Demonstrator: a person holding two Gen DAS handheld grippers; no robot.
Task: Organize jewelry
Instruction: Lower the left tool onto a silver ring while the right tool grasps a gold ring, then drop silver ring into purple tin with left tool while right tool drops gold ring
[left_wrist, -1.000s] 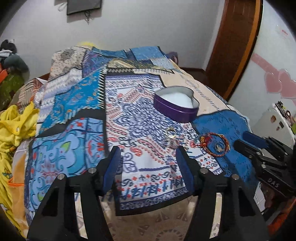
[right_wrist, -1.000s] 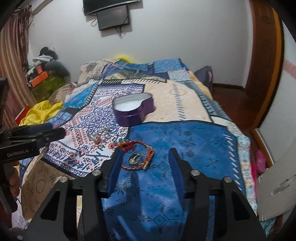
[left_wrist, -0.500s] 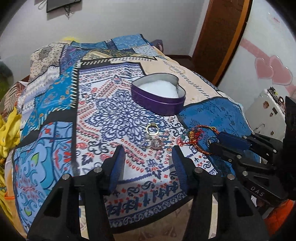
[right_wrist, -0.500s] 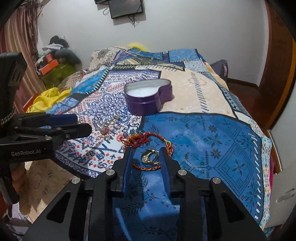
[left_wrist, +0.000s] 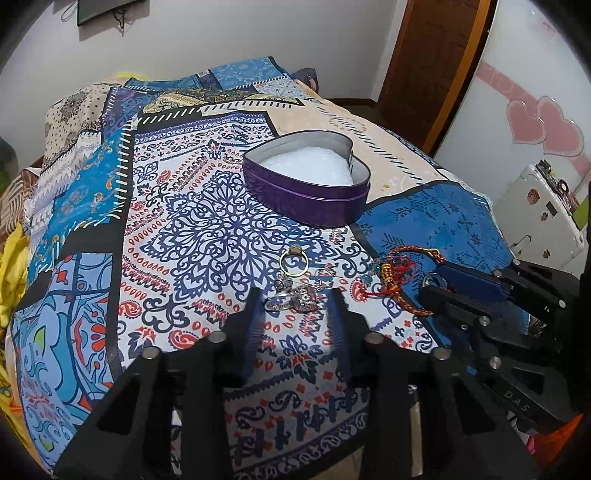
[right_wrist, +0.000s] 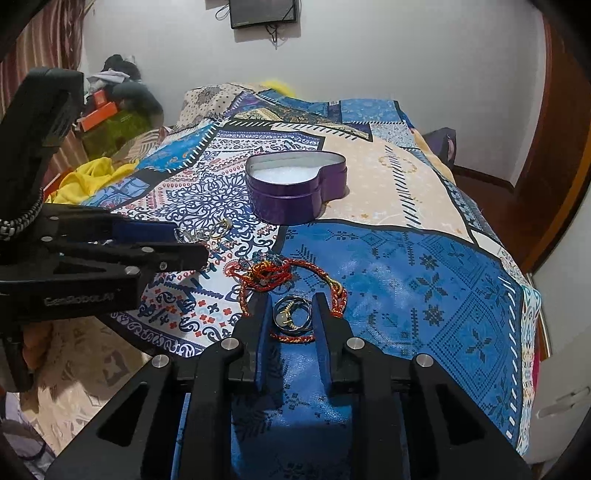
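On the bedspread (left_wrist: 207, 229), both grippers, wider a second ago, are closing: left gripper (left_wrist: 297, 306) around silver earrings (left_wrist: 295, 297), right gripper (right_wrist: 291, 314) around rings (right_wrist: 291, 314) (neither clenched yet), tin (right_wrist: 291, 192) waiting.

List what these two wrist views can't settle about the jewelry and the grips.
- Small silver pieces between the left gripper fingertips, jaws closing: tangled, too small to identify; contact unclear.
- Dark rings between the closing right gripper: count unclear, they overlap.
- Red and gold braided bracelet: near side hidden by fingers, right view.
- Purple heart-shaped tin: only white padding shows; front floor hidden by its wall.
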